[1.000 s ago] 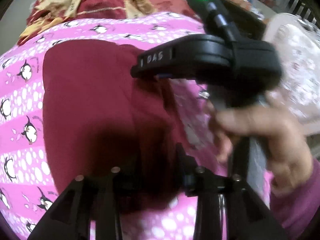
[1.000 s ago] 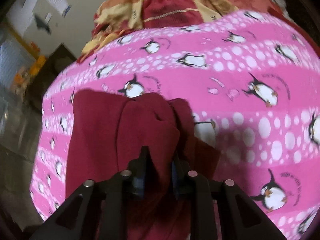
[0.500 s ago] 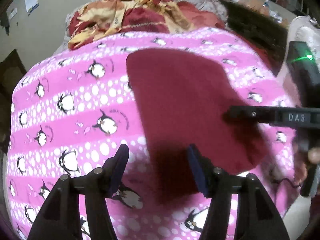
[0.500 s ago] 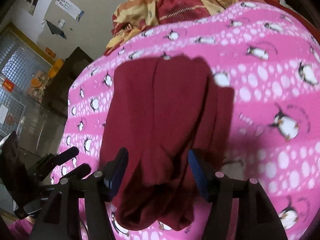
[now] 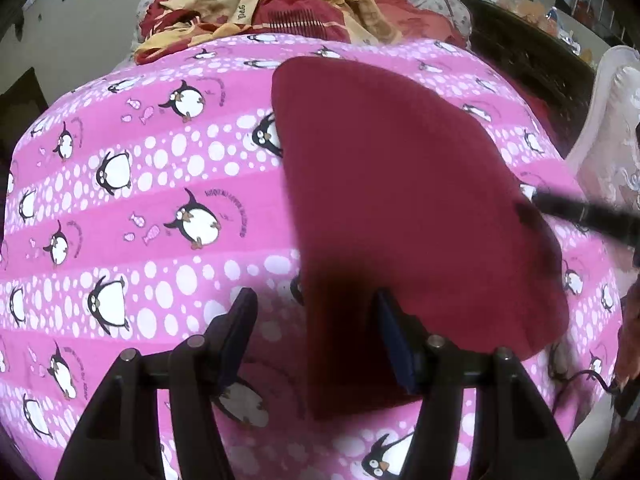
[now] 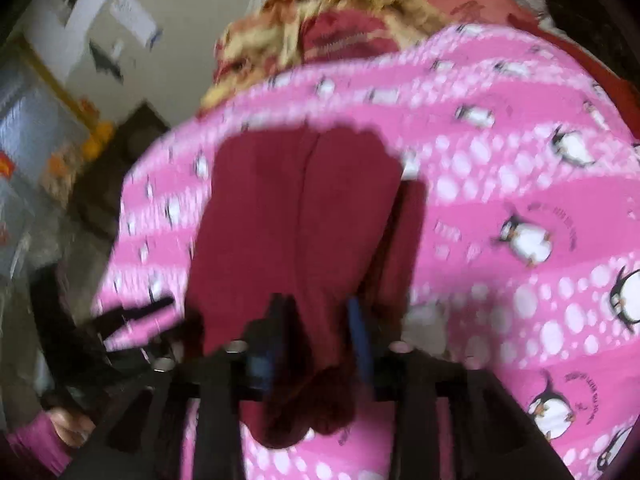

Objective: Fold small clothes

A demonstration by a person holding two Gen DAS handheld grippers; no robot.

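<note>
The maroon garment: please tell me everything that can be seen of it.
The maroon garment is plain, soft-looking cloth, folded into a flat, smooth-topped shape with rounded corners. It lies on the pink penguin sheet. In the right wrist view its layered folds bunch at the near end. Both claws, left claw and right claw, have just been opening and stand open over its near edge.

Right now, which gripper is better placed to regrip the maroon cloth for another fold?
Right, probably. The right gripper, jaws just opening, straddles the near end of the folded maroon cloth, which bunches between its fingers. The left gripper, also just opening, hangs over the cloth's long side edge, one finger above the pink penguin-print blanket.
</note>
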